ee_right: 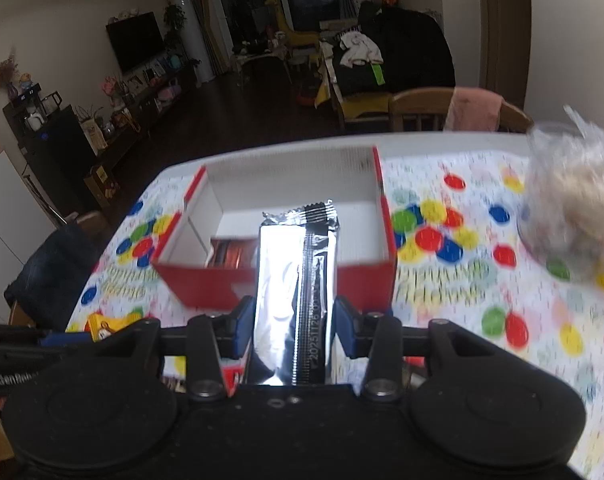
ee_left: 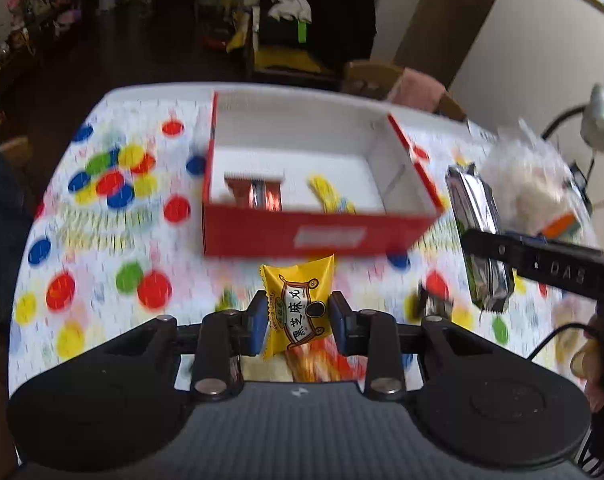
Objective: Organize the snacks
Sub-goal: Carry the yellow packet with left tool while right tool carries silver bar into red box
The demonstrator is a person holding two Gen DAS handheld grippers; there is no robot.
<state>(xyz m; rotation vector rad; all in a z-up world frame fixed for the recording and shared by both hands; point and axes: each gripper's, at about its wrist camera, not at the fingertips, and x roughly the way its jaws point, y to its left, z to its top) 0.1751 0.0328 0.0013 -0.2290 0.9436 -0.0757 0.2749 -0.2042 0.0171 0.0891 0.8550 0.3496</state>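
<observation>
My left gripper [ee_left: 298, 320] is shut on a yellow wrapped snack [ee_left: 298, 300] and holds it above the table, just in front of the red box [ee_left: 322, 236]. The box is open, white inside, and holds a reddish-brown packet [ee_left: 258, 194] and a yellow packet [ee_left: 330, 196]. My right gripper [ee_right: 294, 324] is shut on a long silver foil snack bar [ee_right: 296, 280], held in front of the red box [ee_right: 366, 280]. The bar also shows in the left wrist view [ee_left: 478, 232], right of the box.
The table wears a white cloth with coloured dots [ee_left: 114, 184]. A clear plastic bag of pale snacks [ee_right: 570, 196] sits at the right of the table. More wrapped snacks [ee_left: 430, 304] lie near the front. Chairs [ee_right: 422, 112] stand behind the far edge.
</observation>
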